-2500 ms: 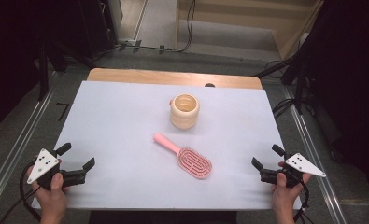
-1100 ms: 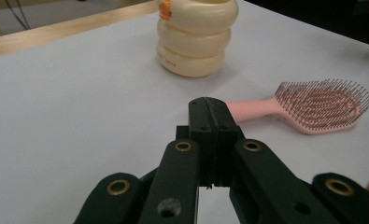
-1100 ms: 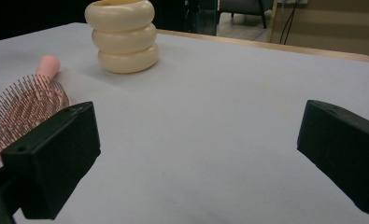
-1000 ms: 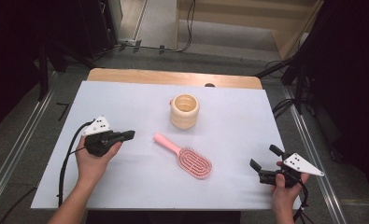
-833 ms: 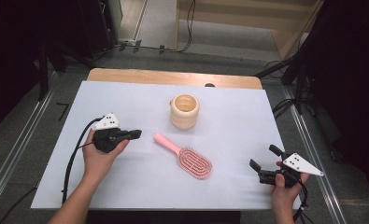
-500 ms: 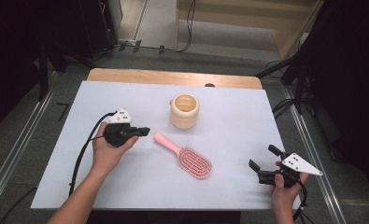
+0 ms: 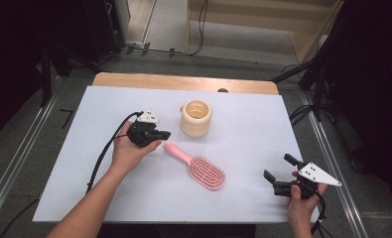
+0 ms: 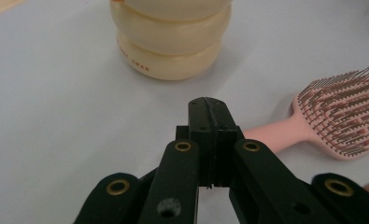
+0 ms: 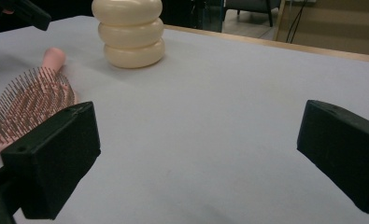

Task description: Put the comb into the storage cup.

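A pink hairbrush lies bristles-up in the middle of the white table, handle toward the upper left. A cream ribbed cup stands upright just behind it. My left gripper is shut with nothing between its jaws, its tip hovering just left of the brush handle; the cup is straight ahead of it. My right gripper rests near the table's front right edge, jaws wide open and empty, pointing toward the brush and cup.
The white table sheet ends on a wooden strip at the back. Metal rails run along both sides. A black cable trails from the left gripper over the table's left half.
My left hand has slid right across the table, from the left side up to the brush handle's end, jaws shut throughout. The right gripper, brush and cup have stayed put.
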{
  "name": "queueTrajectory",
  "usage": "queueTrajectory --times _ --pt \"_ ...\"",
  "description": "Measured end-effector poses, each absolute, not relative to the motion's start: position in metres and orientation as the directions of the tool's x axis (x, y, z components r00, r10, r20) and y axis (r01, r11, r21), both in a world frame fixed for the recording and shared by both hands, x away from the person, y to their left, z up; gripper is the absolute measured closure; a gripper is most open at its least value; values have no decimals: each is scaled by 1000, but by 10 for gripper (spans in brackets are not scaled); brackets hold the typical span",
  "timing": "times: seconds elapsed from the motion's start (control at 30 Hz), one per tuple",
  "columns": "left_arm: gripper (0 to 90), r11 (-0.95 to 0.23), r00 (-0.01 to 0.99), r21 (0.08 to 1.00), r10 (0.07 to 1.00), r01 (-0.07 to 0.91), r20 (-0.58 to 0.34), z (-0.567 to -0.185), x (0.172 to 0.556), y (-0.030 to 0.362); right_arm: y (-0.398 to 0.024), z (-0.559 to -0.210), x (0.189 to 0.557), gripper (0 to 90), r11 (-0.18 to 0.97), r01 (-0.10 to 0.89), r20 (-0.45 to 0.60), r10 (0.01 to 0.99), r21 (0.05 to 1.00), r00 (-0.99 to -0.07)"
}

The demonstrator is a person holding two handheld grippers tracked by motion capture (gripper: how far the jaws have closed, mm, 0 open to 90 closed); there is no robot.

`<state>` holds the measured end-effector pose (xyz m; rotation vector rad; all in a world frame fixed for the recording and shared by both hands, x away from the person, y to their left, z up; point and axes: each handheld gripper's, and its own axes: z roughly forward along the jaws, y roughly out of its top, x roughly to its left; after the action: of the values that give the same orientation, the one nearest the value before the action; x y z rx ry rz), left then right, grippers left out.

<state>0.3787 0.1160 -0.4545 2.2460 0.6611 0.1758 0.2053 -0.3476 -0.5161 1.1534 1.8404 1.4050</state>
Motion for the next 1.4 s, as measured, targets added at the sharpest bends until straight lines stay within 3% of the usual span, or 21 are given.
queueTrajectory --times 0.67,1.4 --pt "900 -686 870 580 486 440 -85 -481 406 89 -347 -516 206 0 97 297 63 871 950 -486" --pt "900 -742 895 527 436 415 -91 -484 395 93 -346 -516 206 0 96 298 65 871 950 -486"
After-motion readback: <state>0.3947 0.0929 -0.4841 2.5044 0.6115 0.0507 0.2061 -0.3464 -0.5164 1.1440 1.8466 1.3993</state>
